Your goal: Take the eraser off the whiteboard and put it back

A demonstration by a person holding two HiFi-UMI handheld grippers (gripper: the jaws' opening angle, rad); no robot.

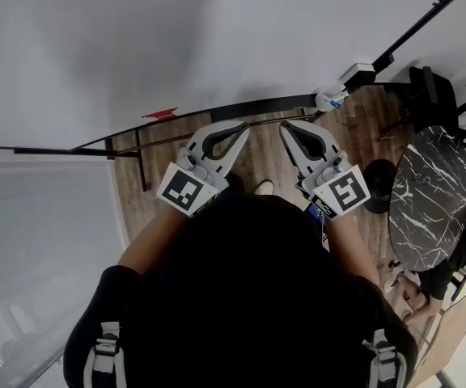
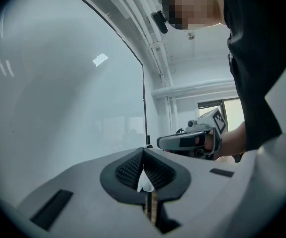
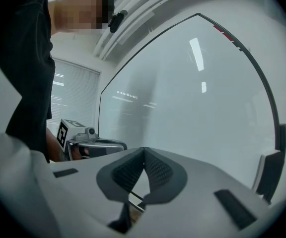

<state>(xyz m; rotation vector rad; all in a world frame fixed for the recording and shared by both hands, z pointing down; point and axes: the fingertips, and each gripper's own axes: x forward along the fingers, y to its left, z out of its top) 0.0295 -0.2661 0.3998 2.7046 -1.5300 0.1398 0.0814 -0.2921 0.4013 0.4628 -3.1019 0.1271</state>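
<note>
White-topped eraser (image 1: 357, 73) clings to the whiteboard (image 1: 136, 47) at 1 o'clock, well apart from the right gripper (image 1: 285, 128). It and the left gripper (image 1: 243, 129) are fully closed and empty. Hazard: advancing without opening could knock the eraser loose.

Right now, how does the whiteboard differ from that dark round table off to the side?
The whiteboard is plain white with a black edge, while the table is dark with pale marble veins and round. The whiteboard stands upright, straight ahead of the person, while the table's top lies flat, off to the person's right. Both look smooth and stand on the same wooden floor.
</note>
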